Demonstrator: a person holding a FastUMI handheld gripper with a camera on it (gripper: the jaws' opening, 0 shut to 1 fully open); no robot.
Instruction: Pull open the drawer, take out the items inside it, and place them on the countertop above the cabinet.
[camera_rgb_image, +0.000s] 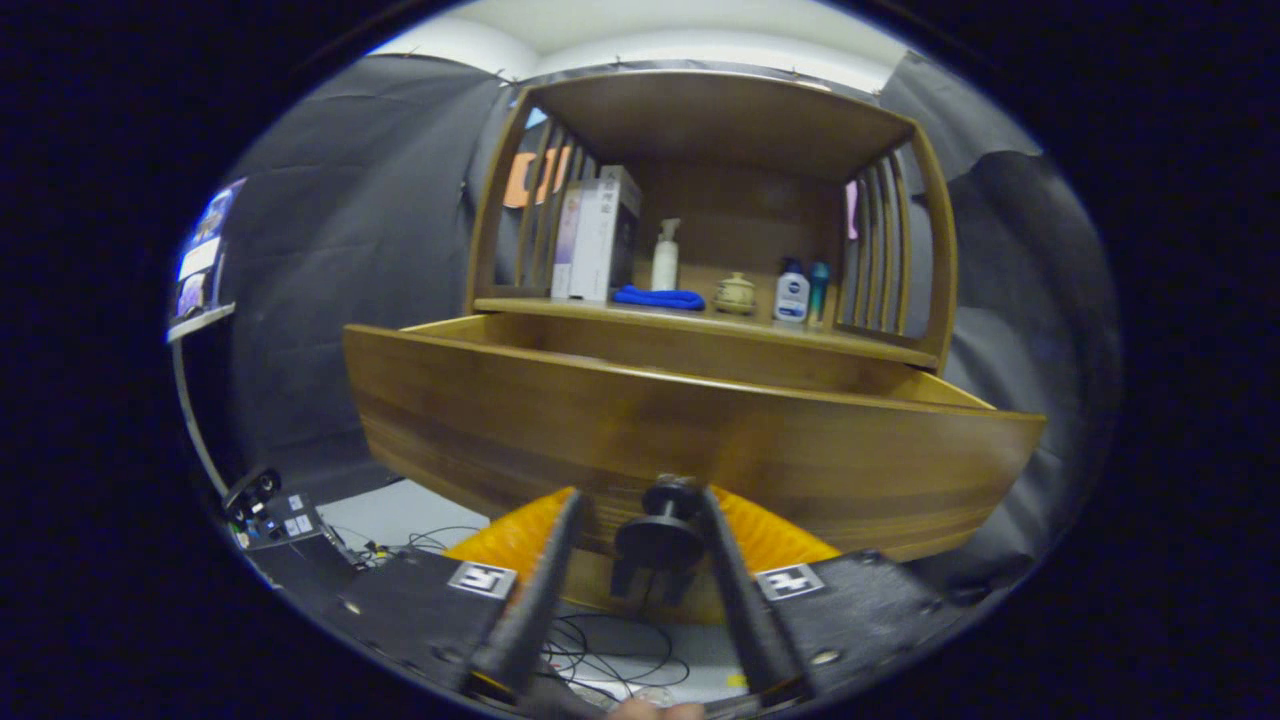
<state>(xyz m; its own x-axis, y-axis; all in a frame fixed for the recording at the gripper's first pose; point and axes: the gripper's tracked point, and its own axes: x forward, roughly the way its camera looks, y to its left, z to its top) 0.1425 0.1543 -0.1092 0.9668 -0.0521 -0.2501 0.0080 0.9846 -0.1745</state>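
The wooden drawer (690, 440) stands pulled out from the cabinet, its wide front panel just ahead of my fingers. That panel hides the drawer's inside. A dark round knob (662, 535) on the drawer front sits between my fingers. My gripper (640, 497) is open around it: the right finger lies against the knob and a gap shows on the left side. On the countertop (700, 322) above the drawer are upright boxes (598, 235), a white pump bottle (665, 258), a blue cloth (658, 297), a small ceramic jar (735, 294), a white and blue bottle (791, 293) and a teal bottle (818, 285).
Slatted wooden sides and a top shelf frame the countertop. Cables (610, 650) lie on the pale floor below the drawer. A stand with a screen (200, 270) and a dark device (270, 510) are at the left. Part of a hand (655, 710) shows behind the gripper.
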